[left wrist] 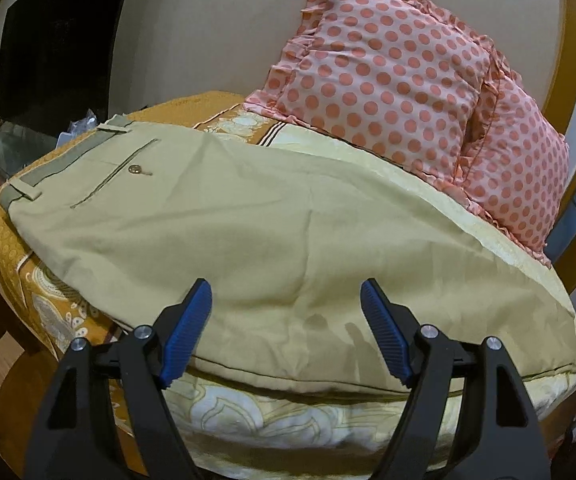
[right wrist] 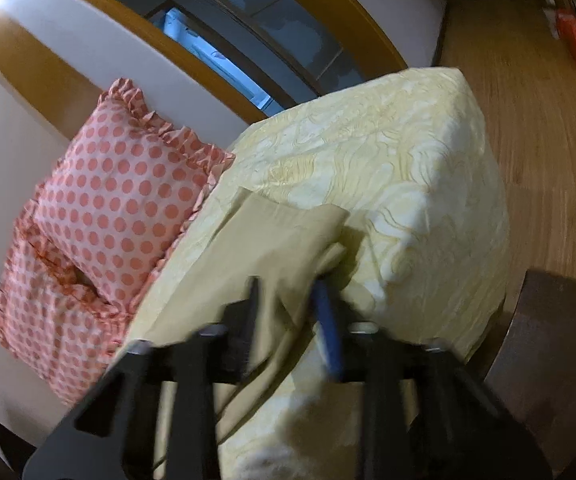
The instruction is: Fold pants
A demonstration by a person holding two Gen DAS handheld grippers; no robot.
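Khaki pants (left wrist: 223, 224) lie spread across the bed, waistband and buttoned back pocket (left wrist: 135, 169) at the far left. My left gripper (left wrist: 285, 296) is open and empty, hovering over the near edge of the pants at mid-length. In the right wrist view my right gripper (right wrist: 288, 292) is shut on the leg end of the pants (right wrist: 279, 236), holding the fabric bunched between its fingers above the bed; this view is motion-blurred.
Two pink polka-dot pillows (left wrist: 388, 80) lean against the wall at the head of the bed, also seen in the right wrist view (right wrist: 119, 196). A yellow patterned bedspread (right wrist: 388, 168) covers the bed. Wooden floor (right wrist: 548, 140) lies right of the bed.
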